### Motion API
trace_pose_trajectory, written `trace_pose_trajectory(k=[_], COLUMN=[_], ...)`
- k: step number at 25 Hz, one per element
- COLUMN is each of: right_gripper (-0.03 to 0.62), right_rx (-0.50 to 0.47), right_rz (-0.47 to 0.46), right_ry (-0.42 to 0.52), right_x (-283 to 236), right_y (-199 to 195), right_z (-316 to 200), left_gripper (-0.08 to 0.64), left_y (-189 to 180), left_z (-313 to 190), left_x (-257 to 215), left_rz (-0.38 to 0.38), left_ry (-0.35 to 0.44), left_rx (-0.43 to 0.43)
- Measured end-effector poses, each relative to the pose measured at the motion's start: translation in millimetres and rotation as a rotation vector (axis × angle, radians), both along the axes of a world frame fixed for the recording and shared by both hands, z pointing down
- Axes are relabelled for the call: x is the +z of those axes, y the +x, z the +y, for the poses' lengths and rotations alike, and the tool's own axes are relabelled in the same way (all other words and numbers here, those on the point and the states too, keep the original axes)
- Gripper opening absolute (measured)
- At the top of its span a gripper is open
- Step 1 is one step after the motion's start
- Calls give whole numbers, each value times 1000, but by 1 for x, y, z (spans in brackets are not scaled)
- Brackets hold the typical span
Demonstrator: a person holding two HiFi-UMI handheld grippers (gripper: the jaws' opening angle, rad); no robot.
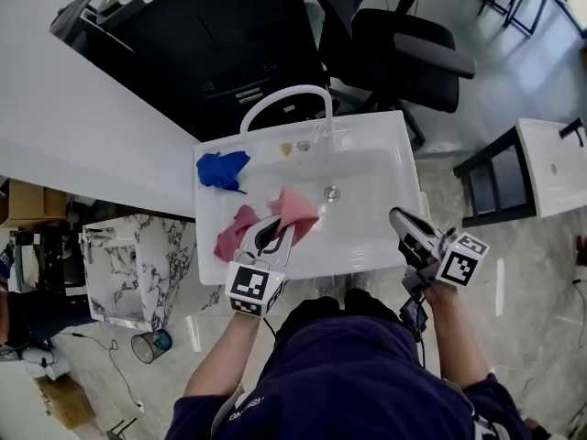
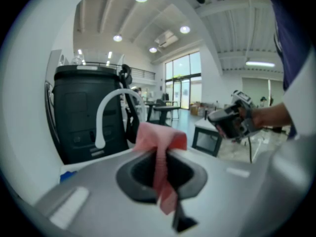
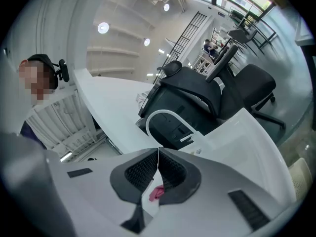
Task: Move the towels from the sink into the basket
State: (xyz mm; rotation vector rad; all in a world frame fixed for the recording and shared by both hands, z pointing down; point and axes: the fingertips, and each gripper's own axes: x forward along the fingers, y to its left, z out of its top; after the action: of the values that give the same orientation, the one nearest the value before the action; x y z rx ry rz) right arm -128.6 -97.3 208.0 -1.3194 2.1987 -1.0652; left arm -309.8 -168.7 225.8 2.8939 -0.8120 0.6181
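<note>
The white sink [image 1: 385,145] holds a blue towel [image 1: 223,170] at its left end and a dark pink towel [image 1: 235,235] by its front left wall. A lighter pink towel [image 1: 296,207] hangs above the basin, and my left gripper [image 1: 286,230] is shut on it. In the left gripper view the pink towel [image 2: 159,147] drapes between the jaws of the left gripper [image 2: 161,168]. My right gripper [image 1: 398,216] is shut and empty, just off the sink's right front corner. In the right gripper view the right gripper [image 3: 158,170] points across the sink [image 3: 237,137].
A white arched faucet [image 1: 286,99] rises at the sink's back edge. Black office chairs [image 1: 394,44] stand behind. A marble-patterned container [image 1: 124,262] sits on the floor left of the sink, beside a long white counter [image 1: 73,126]. A small white table [image 1: 555,163] stands at right.
</note>
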Motion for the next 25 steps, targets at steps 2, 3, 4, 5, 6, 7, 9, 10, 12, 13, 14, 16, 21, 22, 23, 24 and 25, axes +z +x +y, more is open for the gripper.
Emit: trace_pose_trajectory(k=[2,3,4,5,6,7,9,10,12,13,14,16,21,22,23,24,25], right_gripper=[9,9,9,9,9,9,9,9,9,9,9,9,9,9,9,8,8], right_rx=[18,26,34,42,52,64,95,111,142,156,170,199,280,292,303,314,325], right_rz=[1,5,12,21,30,40,57,62,70,73,76,83,95,96,96,96,94], right_ry=[3,4,4,2,0,-3,-11,-17,-27,-32,-37,-44,-47,-46,-45,-44,-44], right_x=[-5,-7,-8,-9,-10,-10,-10,-9,-8,-8,-8,-9,-14,-14,-15,-15,-15], right_y=[-14,-21,-27,-33,-37,-41,-44,-45,-46,-46,-45,-40,-21,-18,-14,-11,-7], right_z=[5,9,12,16,20,25,34,38,46,50,54,63,78,82,86,90,95], left_gripper=[18,18,18,18,18,18,18,18,18,18,18,18,18,18,18,18,18], left_y=[-6,-9,-11,-13,-15,-15,-15,-14,-10,-8,-5,2,26,31,37,43,49], left_z=[1,2,3,4,4,5,6,6,7,8,10,15,24,27,30,33,36], left_x=[0,0,0,1,1,2,4,5,7,7,7,6,3,3,2,1,1], left_rz=[15,22,29,36,42,48,60,65,75,79,83,91,98,98,99,99,98], left_ry=[-4,-5,-5,-6,-7,-10,-17,-21,-26,-28,-29,-32,-33,-33,-34,-34,-34], left_rx=[27,41,54,68,82,97,128,143,172,186,201,230,297,309,321,333,346])
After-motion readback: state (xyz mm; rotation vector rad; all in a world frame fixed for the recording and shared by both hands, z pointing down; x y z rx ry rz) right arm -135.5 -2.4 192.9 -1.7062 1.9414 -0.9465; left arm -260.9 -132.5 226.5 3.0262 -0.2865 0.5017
